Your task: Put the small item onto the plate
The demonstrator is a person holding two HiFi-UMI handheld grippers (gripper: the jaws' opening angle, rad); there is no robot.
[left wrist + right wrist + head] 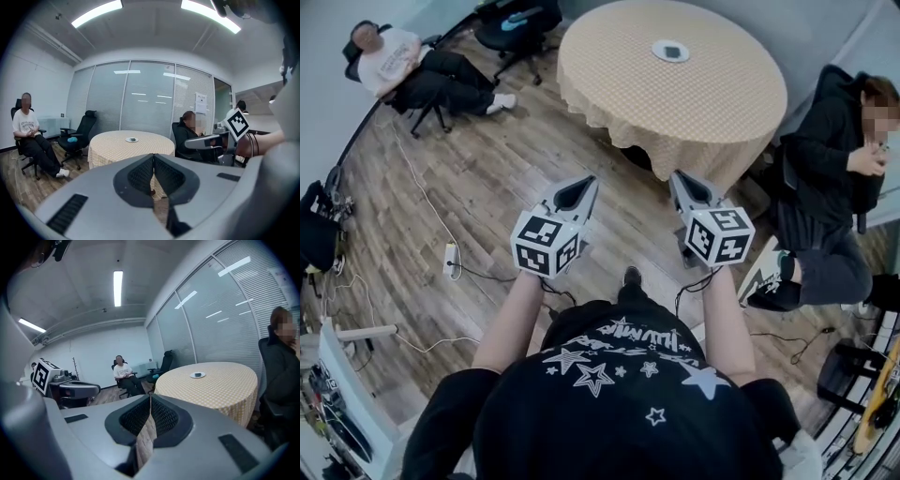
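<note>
Left gripper (153, 158) and right gripper (150, 400) are both closed and empty, held well apart from the table (694, 112). The plate (657, 49) is on the table's far side, and the small dark item (672, 52) seems to lie on it already. The task looks done or not started. Any next move means walking up to the table first.

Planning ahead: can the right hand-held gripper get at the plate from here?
Probably not yet: the right hand-held gripper hangs over floor short of the table, and the plate sits mid-table. Nothing blocks the way; a step forward should do.
</note>
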